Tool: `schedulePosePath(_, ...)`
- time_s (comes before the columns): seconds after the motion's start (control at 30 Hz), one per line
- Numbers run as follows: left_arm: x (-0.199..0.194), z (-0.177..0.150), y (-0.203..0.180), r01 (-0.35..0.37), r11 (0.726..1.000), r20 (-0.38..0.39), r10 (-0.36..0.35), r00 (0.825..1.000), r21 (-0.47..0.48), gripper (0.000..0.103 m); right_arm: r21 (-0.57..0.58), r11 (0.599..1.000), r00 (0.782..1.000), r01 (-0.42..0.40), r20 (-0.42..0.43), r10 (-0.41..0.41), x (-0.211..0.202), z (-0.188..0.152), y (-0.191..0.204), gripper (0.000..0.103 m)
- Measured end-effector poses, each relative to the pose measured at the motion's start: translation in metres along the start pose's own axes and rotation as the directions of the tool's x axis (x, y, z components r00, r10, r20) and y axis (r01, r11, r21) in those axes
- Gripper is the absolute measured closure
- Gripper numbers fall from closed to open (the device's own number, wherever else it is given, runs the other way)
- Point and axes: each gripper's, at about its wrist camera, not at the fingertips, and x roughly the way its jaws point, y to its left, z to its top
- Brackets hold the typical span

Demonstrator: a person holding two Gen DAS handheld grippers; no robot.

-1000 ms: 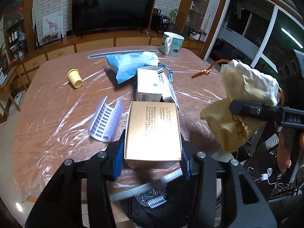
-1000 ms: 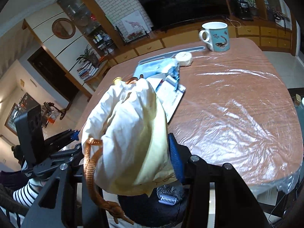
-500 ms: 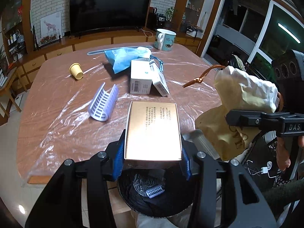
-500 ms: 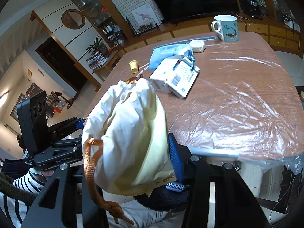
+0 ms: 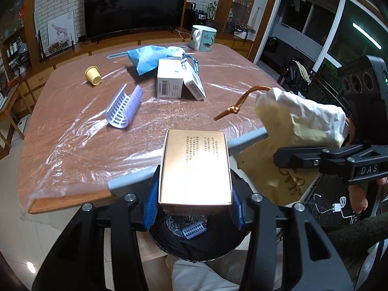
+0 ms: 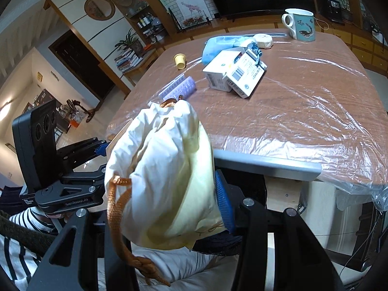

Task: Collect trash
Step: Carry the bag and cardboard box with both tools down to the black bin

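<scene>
Over bin (image 5: 194, 247): left tongs (image 5: 194, 208) clamp box (image 5: 195, 166); right tongs (image 6: 167, 208) clamp bag (image 6: 165, 177).

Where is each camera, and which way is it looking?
Left wrist: sits on the left tongs, looking down over a gold box and bin toward the table; the right tongs show too.
Right wrist: sits on the right tongs, looking past a cloth bag at the table; a striped sleeve shows.
Both see the mug, white boxes and bag.

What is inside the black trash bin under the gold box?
In the black trash bin, a small purple ridged piece lies on something crumpled and silvery. The gold box and the bin's dark liner hide the rest.
</scene>
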Motion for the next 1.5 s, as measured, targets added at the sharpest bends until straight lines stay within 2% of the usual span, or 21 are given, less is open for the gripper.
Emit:
schedulePosePath(0.8,0.031,-0.035,-0.014,-0.024,0.997,-0.115,0.033,0.993,0.08,0.054,-0.058,0.997,0.992,0.051,-0.115,-0.057,0.033,-0.025,-0.002,0.058)
schedulePosePath(1.5,0.075,-0.058,-0.012,-0.036,0.994,-0.246,0.061,0.967,0.104,0.054,-0.095,0.993,0.968,0.073,-0.233,-0.093,0.08,-0.039,-0.016,0.058)
